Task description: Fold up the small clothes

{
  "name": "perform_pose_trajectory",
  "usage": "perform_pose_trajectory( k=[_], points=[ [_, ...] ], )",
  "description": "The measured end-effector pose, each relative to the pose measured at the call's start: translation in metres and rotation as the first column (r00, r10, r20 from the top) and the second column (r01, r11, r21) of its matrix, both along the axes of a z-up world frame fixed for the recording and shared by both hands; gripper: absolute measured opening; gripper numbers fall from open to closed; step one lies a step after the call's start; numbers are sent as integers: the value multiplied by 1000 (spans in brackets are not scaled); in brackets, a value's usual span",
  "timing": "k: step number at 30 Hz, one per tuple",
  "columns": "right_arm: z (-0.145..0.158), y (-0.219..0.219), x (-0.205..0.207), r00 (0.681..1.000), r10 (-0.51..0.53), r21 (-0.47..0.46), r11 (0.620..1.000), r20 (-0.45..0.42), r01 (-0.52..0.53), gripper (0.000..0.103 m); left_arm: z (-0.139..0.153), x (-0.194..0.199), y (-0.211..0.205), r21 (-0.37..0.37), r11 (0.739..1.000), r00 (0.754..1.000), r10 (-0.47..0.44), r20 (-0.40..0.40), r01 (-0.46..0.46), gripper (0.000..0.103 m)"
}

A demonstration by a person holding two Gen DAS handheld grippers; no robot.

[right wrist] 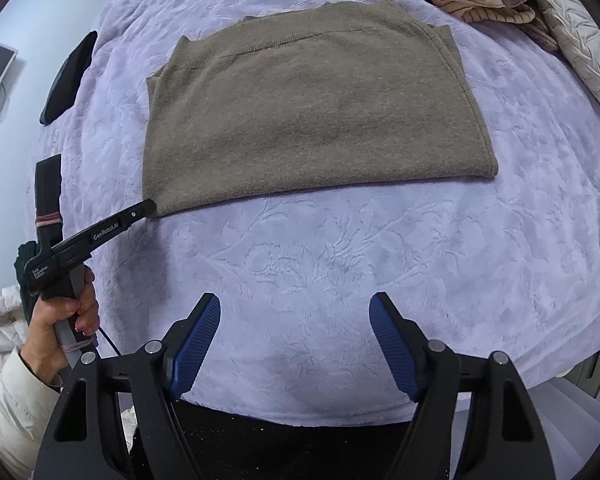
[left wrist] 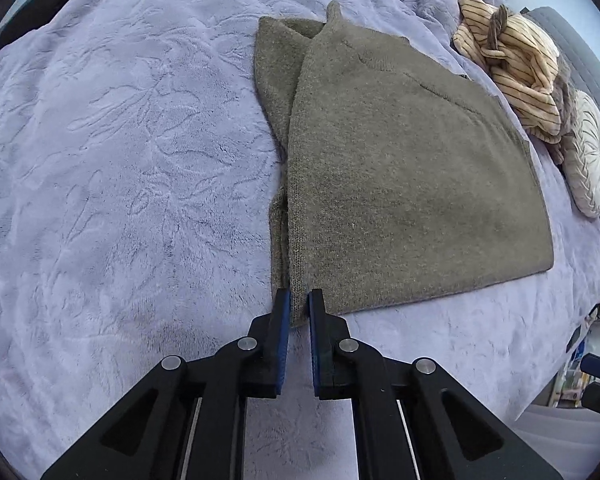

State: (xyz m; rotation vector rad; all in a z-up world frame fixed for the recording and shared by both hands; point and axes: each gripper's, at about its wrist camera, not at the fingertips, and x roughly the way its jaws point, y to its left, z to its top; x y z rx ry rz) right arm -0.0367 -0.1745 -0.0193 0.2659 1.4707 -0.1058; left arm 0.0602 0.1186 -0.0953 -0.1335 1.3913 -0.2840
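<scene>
A: Where is the sweater lying?

B: The brown sweater [left wrist: 400,168] is lying flat on the purple blanket [left wrist: 120,160] on the bed. In the left wrist view it is filling the middle and right of the frame. In the right wrist view it is sitting in the upper middle.

A: What is the left hand-held gripper [left wrist: 299,304] doing?

B: It is squeezing shut on the near corner of the brown sweater, at the bottom middle of the left wrist view. The cloth is sitting right between its blue pads [left wrist: 284,320]. In the right wrist view you can see it coming in from the left of the frame, with its tip touching the lower left corner of the sweater. A hand [right wrist: 60,312] in a white sleeve [right wrist: 12,408] is holding its handle at the lower left.

A: And the right hand-held gripper [right wrist: 296,308]?

B: It is standing open at the bottom of the right wrist view. Nothing is sitting between its fingers [right wrist: 196,340]. It is pointing down at bare blanket, apart from the sweater.

A: What else is lying on the bed?

B: A striped cloth [left wrist: 512,60] is lying bunched up at the upper right, just past the sweater. A pale round cushion [left wrist: 588,156] is sitting beside it. A dark thing [right wrist: 70,76] is lying at the upper left in the right wrist view. I cannot tell what it is.
</scene>
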Motion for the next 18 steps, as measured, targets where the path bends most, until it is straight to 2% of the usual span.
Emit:
perform_pose_trajectory(
  k=[6, 7, 8, 9, 10, 18],
  points=[
    [-4, -2, -1, 1000, -27, 20, 999, -11, 27, 80, 6, -2, 3, 27, 999, 1000, 18, -11, -18, 10],
    [-4, -1, -1, 1000, -24, 19, 1000, -11, 24, 80, 7, -4, 6, 36, 999, 1000, 19, -8, -18, 31],
    [-4, 0, -2, 1000, -20, 18, 1000, -11, 21, 80, 8, -5, 7, 43, 999, 1000, 24, -5, -24, 71],
    [-4, 1, -2, 1000, -18, 17, 1000, -11, 18, 80, 12, -7, 7, 61, 997, 999, 39, 12, -40, 85],
    [-4, 1, -2, 1000, -17, 17, 1000, -11, 17, 80, 16, -8, 8, 73, 996, 998, 48, 40, -51, 89],
    [-4, 1, -3, 1000, -17, 21, 1000, -9, 17, 80, 22, -10, 3, 53, 997, 998, 45, 36, -47, 89]
  ],
)
